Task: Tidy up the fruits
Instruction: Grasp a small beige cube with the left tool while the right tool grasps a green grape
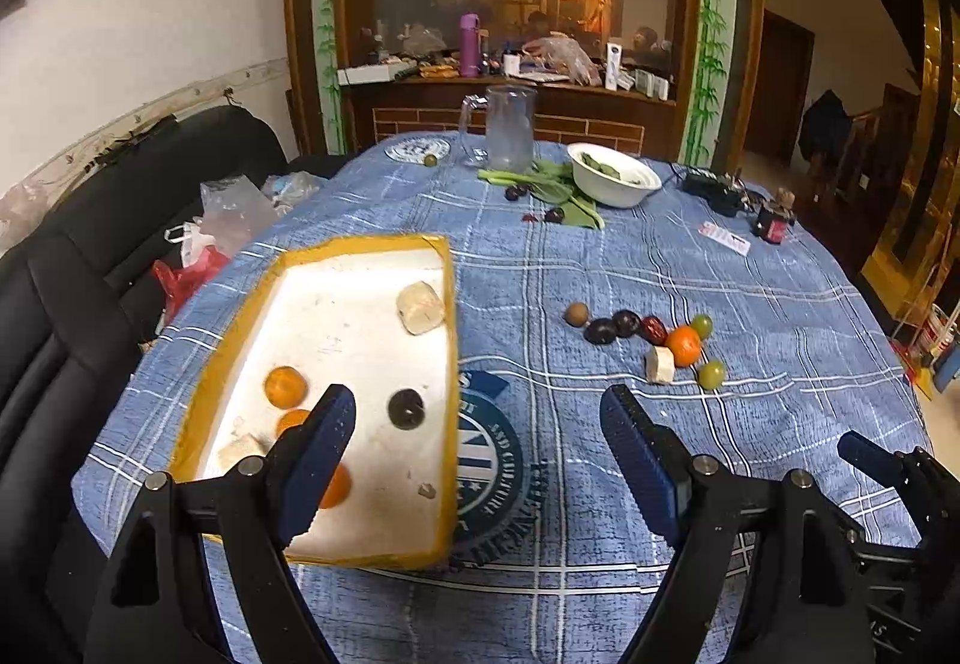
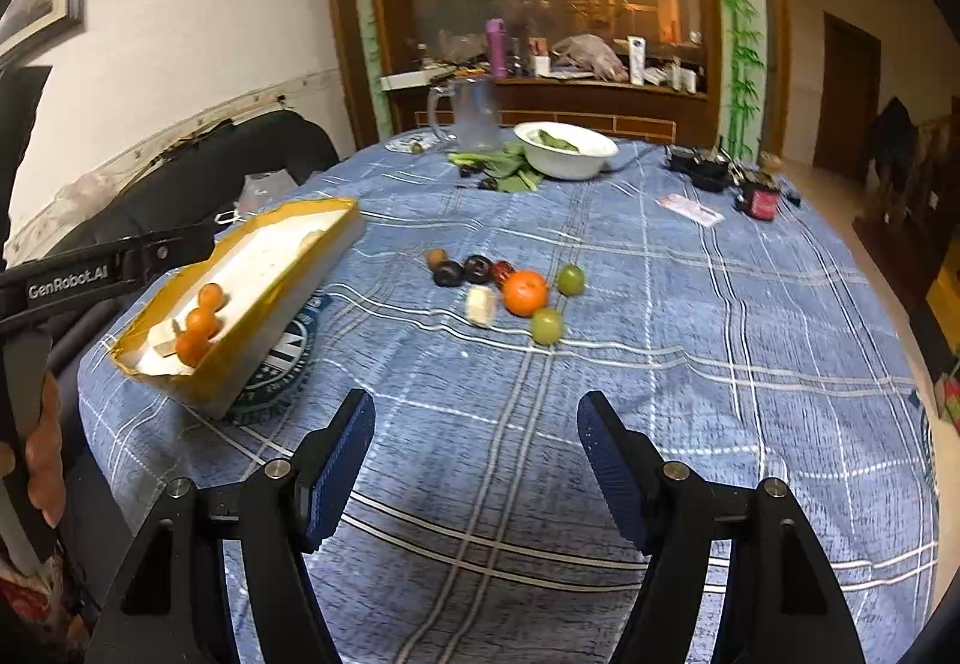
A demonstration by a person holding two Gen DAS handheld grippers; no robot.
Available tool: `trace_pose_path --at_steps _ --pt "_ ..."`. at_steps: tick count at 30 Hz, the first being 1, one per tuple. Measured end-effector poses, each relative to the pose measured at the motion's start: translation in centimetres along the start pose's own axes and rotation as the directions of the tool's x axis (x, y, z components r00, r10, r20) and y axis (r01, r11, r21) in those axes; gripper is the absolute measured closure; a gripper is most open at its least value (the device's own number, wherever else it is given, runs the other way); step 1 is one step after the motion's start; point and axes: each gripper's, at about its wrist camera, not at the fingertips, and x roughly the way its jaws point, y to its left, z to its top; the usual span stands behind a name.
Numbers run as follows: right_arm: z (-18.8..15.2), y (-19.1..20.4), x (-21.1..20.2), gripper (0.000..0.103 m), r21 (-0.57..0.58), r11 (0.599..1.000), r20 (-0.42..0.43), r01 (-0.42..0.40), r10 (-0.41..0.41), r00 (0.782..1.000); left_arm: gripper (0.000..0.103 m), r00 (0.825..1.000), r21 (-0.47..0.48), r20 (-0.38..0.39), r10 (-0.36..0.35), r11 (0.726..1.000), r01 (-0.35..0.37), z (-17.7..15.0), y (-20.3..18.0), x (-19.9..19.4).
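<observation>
I see three tangerines already in the yellow box; loose fruit remains on the surface; both claws gape empty.

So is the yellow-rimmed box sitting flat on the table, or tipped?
Tipped. In the right wrist view the box rests on its near edge with the far side lifted off the tablecloth, oranges gathered at its low end.

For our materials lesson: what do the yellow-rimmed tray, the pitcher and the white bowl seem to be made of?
Tray: probably foam, matte white inside, with glossy yellow tape wrapping its thick rim.
Pitcher: clear glass or plastic; see-through, handled.
Bowl: smooth white, ceramic or plastic; the look leaves it open.
</observation>
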Motion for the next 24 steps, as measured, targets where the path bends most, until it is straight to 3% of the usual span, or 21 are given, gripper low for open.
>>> trace_pose_path --at_steps 8,15,19,21,24 --pt "0.0 -2.3 1.9 0.029 0.056 0.998 -0.052 0.027 -0.024 0.998 0.02 0.996 -0.015 -0.082 -0.041 0.999 0.04 -0.8 -0.2 3.1" --pt "2.2 -4.3 5.0 0.029 0.086 0.995 -0.107 0.056 -0.047 0.993 0.02 0.979 -0.068 -0.17 -0.116 0.992 0.106 -1.5 0.0 6.8" --pt "4.1 -5.4 7.9 0.029 0.126 0.991 -0.143 0.034 -0.015 0.99 0.02 0.977 -0.047 -0.166 -0.135 0.99 0.129 -0.9 -1.1 7.8" --pt "4.6 -5.7 9.4 0.029 0.127 0.991 -0.165 0.035 -0.014 0.986 0.02 0.968 -0.058 -0.17 -0.184 0.983 0.176 -0.4 -1.4 8.2" --pt "4.9 -5.9 11.5 0.037 0.137 0.99 -0.203 0.023 0.005 0.979 0.02 0.959 -0.074 -0.168 -0.227 0.973 0.217 0.4 -1.9 8.6"
